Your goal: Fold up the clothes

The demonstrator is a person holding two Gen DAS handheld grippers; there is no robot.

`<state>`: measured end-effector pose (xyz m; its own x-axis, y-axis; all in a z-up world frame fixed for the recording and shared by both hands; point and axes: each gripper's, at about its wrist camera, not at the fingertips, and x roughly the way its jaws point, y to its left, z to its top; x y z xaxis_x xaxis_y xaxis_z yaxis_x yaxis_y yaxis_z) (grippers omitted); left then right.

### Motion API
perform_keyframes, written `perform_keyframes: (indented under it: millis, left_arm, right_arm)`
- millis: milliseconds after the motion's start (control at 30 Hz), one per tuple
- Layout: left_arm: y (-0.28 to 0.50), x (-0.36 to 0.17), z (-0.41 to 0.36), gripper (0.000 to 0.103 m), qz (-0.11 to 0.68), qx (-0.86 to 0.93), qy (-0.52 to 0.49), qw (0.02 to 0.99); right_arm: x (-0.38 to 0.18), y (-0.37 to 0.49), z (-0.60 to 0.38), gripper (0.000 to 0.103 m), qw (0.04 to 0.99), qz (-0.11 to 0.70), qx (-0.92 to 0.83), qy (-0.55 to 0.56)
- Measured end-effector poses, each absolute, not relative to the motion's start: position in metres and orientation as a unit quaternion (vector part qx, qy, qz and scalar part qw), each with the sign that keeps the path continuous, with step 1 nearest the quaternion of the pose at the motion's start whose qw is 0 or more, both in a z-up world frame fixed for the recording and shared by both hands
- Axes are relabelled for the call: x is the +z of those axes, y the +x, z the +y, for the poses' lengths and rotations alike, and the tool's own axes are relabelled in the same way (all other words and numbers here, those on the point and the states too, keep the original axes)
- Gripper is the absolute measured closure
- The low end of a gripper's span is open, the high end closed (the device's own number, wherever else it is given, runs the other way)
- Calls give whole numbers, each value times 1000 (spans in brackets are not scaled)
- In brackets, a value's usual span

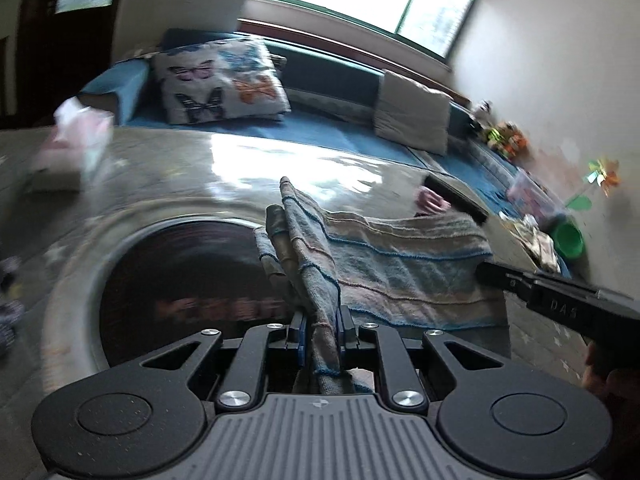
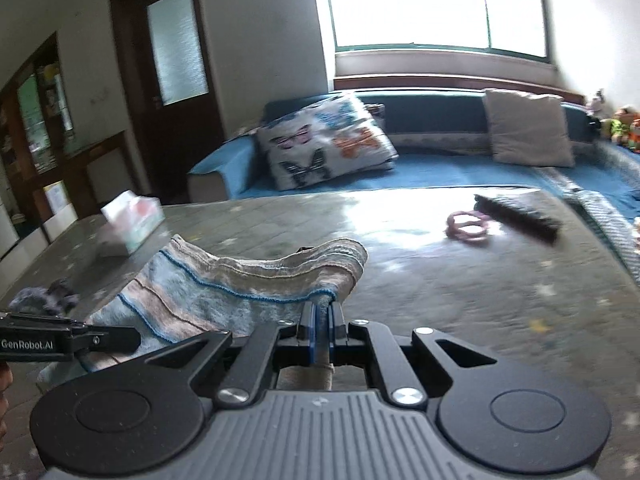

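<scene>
I have both grippers clamped on the towel [image 1: 384, 264]. Left gripper [image 1: 320, 340]: jaws closed on a bunched edge of the cloth, which passes between the blue pads [image 1: 303, 336] and stands up in a fold in front of the camera. Right gripper [image 2: 322, 328]: jaws closed on another edge, pinched thin between its pads.

Towel — striped, pale blue and beige with blue stitched lines — hangs stretched between the two grippers, lifted off the tabletop [image 2: 440, 280] along its upper edge; the lower part sags toward the surface. In the right wrist view the left gripper's body shows at the far left edge, just beside the cloth; in the left wrist view the right gripper's body enters from the right, touching the towel's far end.

On the tabletop, well apart from the towel: a tissue box [image 2: 130, 220] at the left, a pink ring [image 2: 468, 228] and a black remote [image 2: 516, 218] near the far right. A dark round inset [image 1: 180, 292] shows in the tabletop in the left view. Behind, a blue sofa [image 2: 440, 172] carries a butterfly cushion [image 2: 324, 144] and a plain cushion [image 2: 528, 126]. Both views are motion-blurred.
</scene>
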<state>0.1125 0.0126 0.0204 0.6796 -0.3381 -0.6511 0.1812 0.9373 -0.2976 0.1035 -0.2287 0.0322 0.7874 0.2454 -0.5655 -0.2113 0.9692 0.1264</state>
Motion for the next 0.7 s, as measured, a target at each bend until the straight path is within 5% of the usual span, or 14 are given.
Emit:
perform_keyframes:
  millis: [700]
  left_arm:
    - [147,-19,-96,82,432,-199,-36,879]
  right_arm:
    - [-9,123,-323,95,938,346,12,21]
